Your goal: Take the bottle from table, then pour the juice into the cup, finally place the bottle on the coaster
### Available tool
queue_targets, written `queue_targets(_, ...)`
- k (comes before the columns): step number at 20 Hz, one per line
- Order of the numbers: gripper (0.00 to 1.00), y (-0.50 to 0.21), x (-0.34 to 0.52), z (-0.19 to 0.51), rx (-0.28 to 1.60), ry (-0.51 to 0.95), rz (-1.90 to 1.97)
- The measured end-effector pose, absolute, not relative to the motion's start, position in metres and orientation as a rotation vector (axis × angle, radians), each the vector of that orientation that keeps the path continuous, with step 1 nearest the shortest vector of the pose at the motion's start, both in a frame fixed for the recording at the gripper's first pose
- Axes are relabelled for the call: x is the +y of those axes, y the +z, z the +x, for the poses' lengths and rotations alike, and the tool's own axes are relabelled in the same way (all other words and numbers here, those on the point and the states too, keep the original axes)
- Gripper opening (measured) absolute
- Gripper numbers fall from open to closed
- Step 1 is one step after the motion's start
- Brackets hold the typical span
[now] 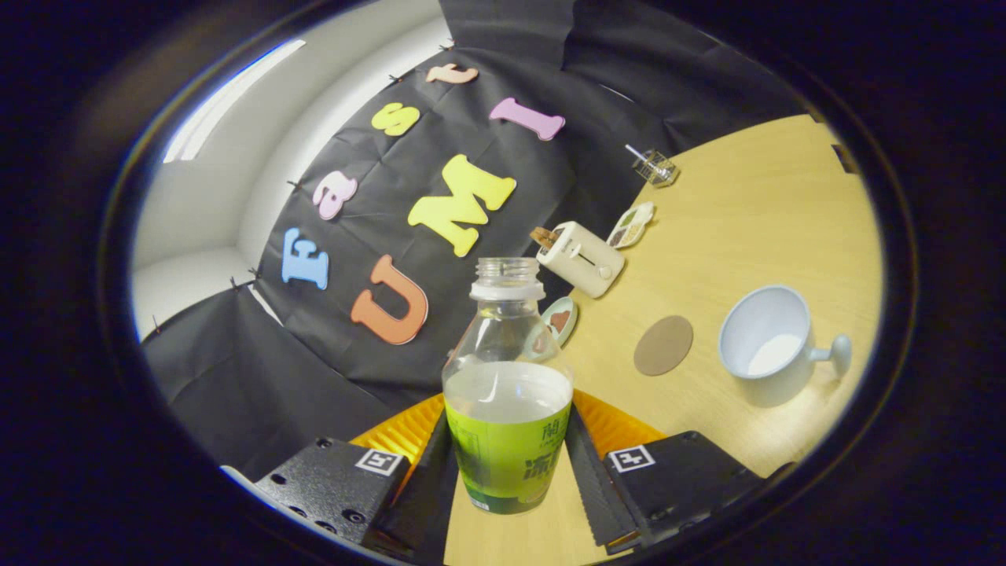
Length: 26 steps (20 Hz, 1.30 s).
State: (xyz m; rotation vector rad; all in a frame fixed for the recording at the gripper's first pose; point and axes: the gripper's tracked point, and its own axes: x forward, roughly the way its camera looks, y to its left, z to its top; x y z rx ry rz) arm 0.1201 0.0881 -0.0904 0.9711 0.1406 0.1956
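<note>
A pale wooden table (754,212) runs out ahead of me under a black cloth wall, and the whole scene sits tilted, the tabletop sloping off to one side; my gripper (509,464) has its 2 fingers (428,479) pressed against the sides of the bottle (507,393), 1 on each flank of the label, so I am pinching it between them. The bottle is clear plastic with no cap on its threaded neck, a white ring just under the threads, and a green label wrapped round the lower body; the liquid inside is pale and its surface shows as a flat disc about level with the top of the label. Its long axis runs straight away from me along the fingers, mouth pointing toward the cloth wall and base nearest my grip; the base looks clear of the tabletop, though I cannot tell for certain.

Beyond the fingers, off to the side, lies a round brown coaster (663,344) flat on the wood; just past it stands a white cup (766,342) with its handle turned away from the bottle, and the cup and coaster are near each other but apart. Farther back, near the wall, are a cream toaster (581,258), a small dish (559,318) partly hidden behind the bottle, another decorated plate (630,226), and a little wire basket (654,167).
</note>
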Motion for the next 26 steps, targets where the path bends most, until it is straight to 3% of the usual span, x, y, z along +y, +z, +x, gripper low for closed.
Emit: queue_targets(26,0.79,-0.087,0.059,0.12,0.158,0.287,1.8)
